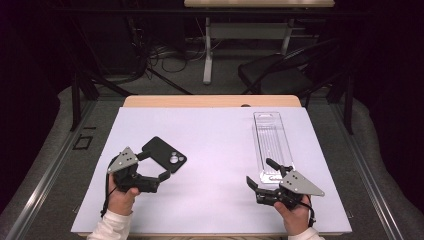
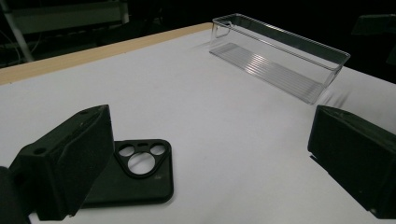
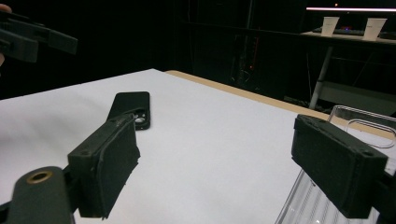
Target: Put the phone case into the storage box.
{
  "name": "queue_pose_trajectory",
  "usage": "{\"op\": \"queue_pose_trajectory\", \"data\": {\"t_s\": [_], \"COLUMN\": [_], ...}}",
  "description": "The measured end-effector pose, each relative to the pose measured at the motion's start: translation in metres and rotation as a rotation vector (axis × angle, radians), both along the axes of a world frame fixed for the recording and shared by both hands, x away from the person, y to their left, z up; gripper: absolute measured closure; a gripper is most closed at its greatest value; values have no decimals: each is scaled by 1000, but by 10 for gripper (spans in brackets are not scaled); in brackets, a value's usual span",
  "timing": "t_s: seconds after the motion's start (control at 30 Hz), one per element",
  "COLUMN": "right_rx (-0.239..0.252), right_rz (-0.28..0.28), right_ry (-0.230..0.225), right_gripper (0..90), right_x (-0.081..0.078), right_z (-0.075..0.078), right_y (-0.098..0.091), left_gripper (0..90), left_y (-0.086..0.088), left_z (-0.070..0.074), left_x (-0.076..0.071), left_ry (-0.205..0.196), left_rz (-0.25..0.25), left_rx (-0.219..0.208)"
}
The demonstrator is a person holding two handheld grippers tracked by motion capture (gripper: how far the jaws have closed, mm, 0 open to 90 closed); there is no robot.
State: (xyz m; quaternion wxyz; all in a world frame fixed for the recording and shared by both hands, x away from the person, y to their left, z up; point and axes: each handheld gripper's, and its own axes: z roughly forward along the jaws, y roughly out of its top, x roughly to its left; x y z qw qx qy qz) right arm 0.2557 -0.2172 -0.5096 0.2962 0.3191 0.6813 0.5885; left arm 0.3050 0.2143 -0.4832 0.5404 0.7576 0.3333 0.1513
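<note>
Now | phone case flat | long axis diagonal | camera cutout lower-right

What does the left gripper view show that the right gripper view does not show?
Left gripper view alone: the whole clear tray, end to end, and the three lens holes of the black phone case from close by.

Right gripper view alone: two paper cups on a far shelf, and the other gripper at the upper left corner.

Both: the white table cover, the wooden table edge, the phone case, part of the tray, and a pair of black jaws standing apart with nothing between them.
</note>
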Motion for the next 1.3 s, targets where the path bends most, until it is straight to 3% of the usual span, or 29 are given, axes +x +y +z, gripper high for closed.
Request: {"op": "queue_pose_trajectory", "data": {"t_s": [0.23,0.33,0.57,0.77,0.83,0.93,1.2,1.3], "right_rx": [1,-3,-2,-3,-6,-7,-8,-6], "right_rz": [-2,2,-5,-4,-3,2,5,7], "right_ry": [-4,-6,-6,-7,-6,-5,-7,-1], "right_gripper": [137,137,137,137,137,137,137,137], "right_x": [0,-1,-2,-1,-1,0,0,0], "right_z": [0,-1,0,-1,-1,-1,-1,-2], "right_y": [0,-1,-2,-1,-1,-1,0,0], "left_gripper": [6,6,7,156,157,205,469,479], "left_y": [-7,-10,-16,-18,-20,-23,-32,-35], "left_z": [7,9,12,9,8,6,-3,-6], "left_x": [19,27,47,63,68,74,86,92], "left_ry": [58,76,115,151,159,160,167,170], "left_rz": [19,30,49,83,89,97,117,119], "left_rx": [1,34,53,79,85,109,133,138]}}
